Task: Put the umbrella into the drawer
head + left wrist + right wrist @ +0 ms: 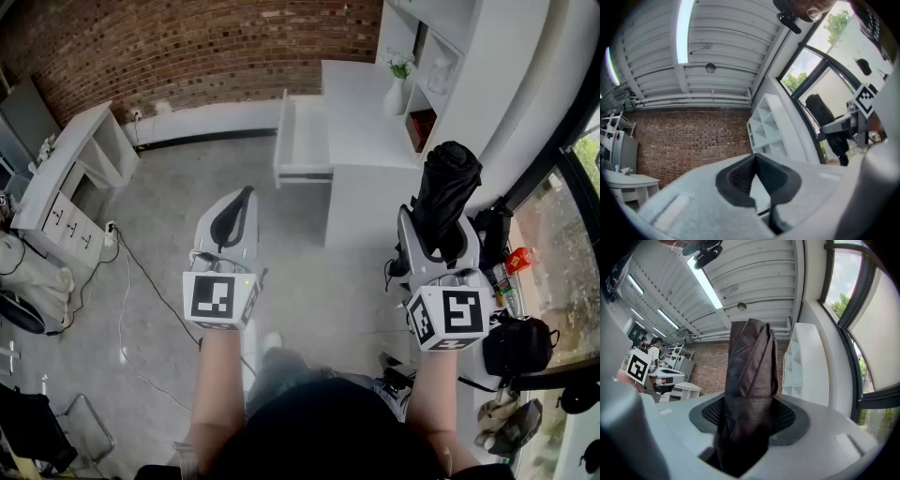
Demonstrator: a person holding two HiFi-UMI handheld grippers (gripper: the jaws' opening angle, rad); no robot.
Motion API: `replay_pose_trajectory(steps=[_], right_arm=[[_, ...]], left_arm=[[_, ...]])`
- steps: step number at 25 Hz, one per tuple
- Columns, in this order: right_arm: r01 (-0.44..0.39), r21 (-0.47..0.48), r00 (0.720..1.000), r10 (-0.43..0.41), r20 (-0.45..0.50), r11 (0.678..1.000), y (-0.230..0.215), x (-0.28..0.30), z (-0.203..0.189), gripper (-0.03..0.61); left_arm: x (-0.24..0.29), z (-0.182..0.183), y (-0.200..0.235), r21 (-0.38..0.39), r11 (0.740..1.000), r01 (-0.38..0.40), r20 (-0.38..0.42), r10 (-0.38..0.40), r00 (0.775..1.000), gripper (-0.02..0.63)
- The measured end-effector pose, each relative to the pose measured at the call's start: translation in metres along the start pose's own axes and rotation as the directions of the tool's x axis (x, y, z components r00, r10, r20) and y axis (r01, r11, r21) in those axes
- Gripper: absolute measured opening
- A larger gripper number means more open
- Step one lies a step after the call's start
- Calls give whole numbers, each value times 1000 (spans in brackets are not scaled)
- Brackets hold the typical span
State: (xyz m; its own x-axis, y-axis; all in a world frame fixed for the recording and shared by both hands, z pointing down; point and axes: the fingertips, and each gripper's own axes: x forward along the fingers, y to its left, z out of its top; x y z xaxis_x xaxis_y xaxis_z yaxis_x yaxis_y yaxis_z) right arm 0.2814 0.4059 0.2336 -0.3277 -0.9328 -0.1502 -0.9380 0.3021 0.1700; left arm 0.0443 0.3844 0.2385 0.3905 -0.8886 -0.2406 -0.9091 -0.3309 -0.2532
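- Head view, item one: umbrella point(448, 192), black, folded and strapped. It is off every surface and clamped in the right tongs point(439, 227). Its long axis runs along the tongs and away from the person, with the free end uppermost in the picture.
- Right gripper view: right tongs point(749, 416) are closed on the umbrella point(750, 380) near its lower end. Both pads press the fabric, and most of the length stands out past the tips.
- Drawer point(307, 131): white and pulled open from the side of the desk point(361, 94), with its inside showing bare. It lies ahead of the umbrella and to its left, well apart.
- Governing relation: the drawer's long side runs roughly parallel to the umbrella's axis. By my judgement the move needs a carry forward and left, then a tip towards level, with little turning.
- Left tongs point(246, 195): the left gripper view shows the left tongs point(755, 155) closed tip to tip with nothing between them. They sit nearer the drawer sideways than the right tongs, but carry nothing.
- Surroundings: vase point(397, 89) on the desk.
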Motion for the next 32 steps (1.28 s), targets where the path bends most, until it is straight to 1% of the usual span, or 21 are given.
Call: replay_pose_trajectory(steps=[6,11,16,24,29,32], right_arm=[[10,-18,1000,-10,-15,1000,7,22,-5,255],[18,-12,1000,-18,-25,1000,13,55,-10,255],[28,-14,999,-29,-40,1000,29,99,-13,255],[71,-9,996,-71,-52,997,59,166,-22,255],[100,-13,993,-100,-56,995,78,197,-25,255],[104,-19,992,-105,-67,994,89,213,-29,255]], left_arm=[[16,-12,21,-4,1000,4,1,-4,1000,0],[40,-26,47,-11,1000,21,-4,-21,1000,0],[64,-41,87,-17,999,36,-5,-36,999,0],[97,-75,156,-22,998,64,-11,-64,998,0],[107,-94,190,-28,995,95,-23,-96,995,0],[112,-105,207,-39,995,96,-22,-97,995,0]])
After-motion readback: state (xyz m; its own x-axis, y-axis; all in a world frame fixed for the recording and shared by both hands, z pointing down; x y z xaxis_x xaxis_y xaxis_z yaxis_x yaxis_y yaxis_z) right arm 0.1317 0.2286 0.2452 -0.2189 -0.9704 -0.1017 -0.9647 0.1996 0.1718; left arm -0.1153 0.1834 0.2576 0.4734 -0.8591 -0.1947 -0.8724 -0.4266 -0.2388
